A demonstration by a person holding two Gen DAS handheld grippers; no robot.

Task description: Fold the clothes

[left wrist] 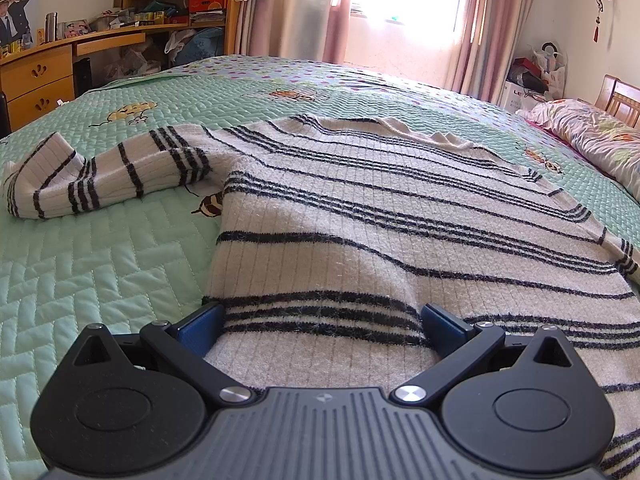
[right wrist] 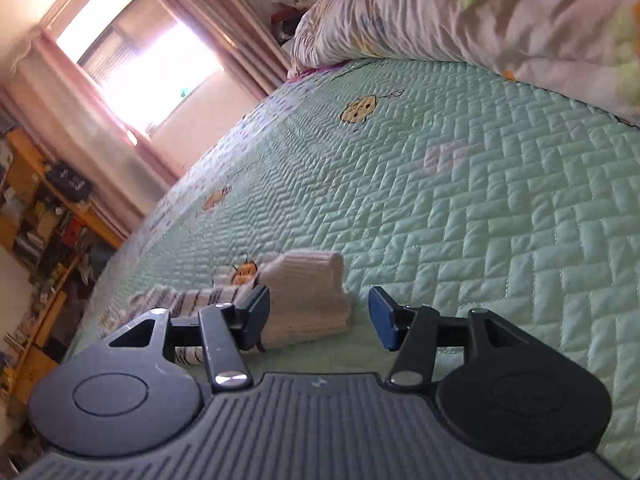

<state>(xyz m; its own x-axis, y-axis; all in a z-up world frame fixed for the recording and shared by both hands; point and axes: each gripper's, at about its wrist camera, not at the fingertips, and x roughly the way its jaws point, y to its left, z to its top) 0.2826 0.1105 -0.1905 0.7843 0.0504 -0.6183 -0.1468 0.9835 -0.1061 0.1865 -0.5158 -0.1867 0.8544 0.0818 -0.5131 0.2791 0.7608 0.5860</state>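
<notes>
A white knit sweater (left wrist: 360, 208) with thin dark stripes lies flat on the green quilted bedspread (left wrist: 100, 272). Its left sleeve (left wrist: 100, 176) stretches out sideways, the cuff bent up. My left gripper (left wrist: 322, 320) sits low over the sweater's near hem, jaws wide apart, fabric lying between the blue pads without being pinched. In the right wrist view, which is rolled, my right gripper (right wrist: 320, 312) is open just above the bedspread (right wrist: 480, 200). The other sleeve's white cuff (right wrist: 308, 288) lies between the jaws, close to the left finger (right wrist: 256, 312), not squeezed.
A floral duvet (right wrist: 480, 12) is bunched along the bed's right side, also seen as a floral duvet (left wrist: 592, 136) in the left wrist view. A wooden desk (left wrist: 40, 72) and shelves stand beyond the bed's left edge. Pink curtains (left wrist: 304, 8) frame a bright window.
</notes>
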